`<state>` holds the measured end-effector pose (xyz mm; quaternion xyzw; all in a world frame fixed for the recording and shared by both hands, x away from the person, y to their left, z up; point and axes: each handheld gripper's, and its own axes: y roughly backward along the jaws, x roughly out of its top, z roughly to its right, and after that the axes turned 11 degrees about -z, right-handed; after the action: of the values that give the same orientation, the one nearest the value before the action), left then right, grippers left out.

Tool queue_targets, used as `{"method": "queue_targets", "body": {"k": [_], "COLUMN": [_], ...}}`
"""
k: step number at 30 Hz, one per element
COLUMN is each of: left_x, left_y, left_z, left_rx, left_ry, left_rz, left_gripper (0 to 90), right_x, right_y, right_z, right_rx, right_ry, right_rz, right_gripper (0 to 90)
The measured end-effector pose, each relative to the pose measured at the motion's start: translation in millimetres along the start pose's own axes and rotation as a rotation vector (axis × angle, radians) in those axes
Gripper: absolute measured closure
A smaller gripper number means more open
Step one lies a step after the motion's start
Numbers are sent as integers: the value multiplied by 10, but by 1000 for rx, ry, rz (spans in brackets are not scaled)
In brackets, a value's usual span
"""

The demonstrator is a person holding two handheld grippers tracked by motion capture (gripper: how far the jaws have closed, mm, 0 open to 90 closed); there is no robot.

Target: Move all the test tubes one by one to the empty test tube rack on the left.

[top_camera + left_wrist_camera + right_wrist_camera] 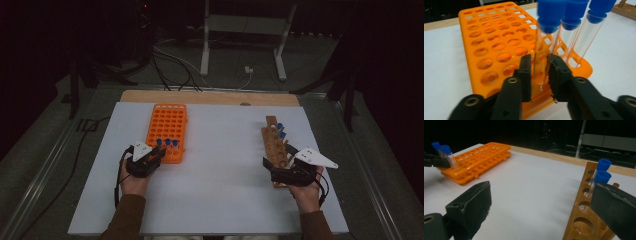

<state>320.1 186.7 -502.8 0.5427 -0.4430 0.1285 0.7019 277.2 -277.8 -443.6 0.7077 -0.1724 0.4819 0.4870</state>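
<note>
1. Left gripper (pixel 159 152) rests low at the orange plastic tube rack's (pixel 167 125) near end, jaws narrowly flanking a blue-capped clear tube (pixel 544 47) seated there.
2. Right gripper (pixel 278 161) lies by the wooden rack (pixel 275 145), jaws wide, empty.

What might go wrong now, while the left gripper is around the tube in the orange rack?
1. The left gripper has its jaws around a blue-capped tube in the orange rack. Two other tubes stand close beside it, so a sideways pull could knock them.
2. The tube leans in its hole; lifting it at an angle may tip the light rack.
3. The right gripper is open near the wooden rack and could bump its tubes.
</note>
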Motion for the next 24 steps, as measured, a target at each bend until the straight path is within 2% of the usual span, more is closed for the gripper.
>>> {"method": "queue_targets", "body": {"k": [5,9,11,13,18,20,21,24], "left_x": [2,5,7,6,2,-8,-23,-52], "left_y": [97,215,281,346,516,571,599,654], "left_z": [-44,-70,-89,-108,-71,-46,-40,-32], "left_rx": [-45,-48,-66,-104,-91,-65,-68,-59], "left_ry": [37,60,85,105,121,123,118,119], "left_rz": [26,64,83,90,106,103,108,115], "left_gripper": [605,537,507,497,263,157,153,30], "right_x": [-2,-3,-3,-1,8,13,18,28], "right_y": [5,1,0,-1,-3,-8,-14,-17], "right_z": [17,25,27,32,57,75,84,116], "right_rx": [-3,-5,-4,-7,-12,-9,-10,-13], "right_ry": [-3,-4,-6,-6,-6,-8,-10,-7], "right_rz": [-1,-3,-4,-7,-19,-27,-38,-47], "right_gripper": [32,32,32,32,31,30,27,25]}}
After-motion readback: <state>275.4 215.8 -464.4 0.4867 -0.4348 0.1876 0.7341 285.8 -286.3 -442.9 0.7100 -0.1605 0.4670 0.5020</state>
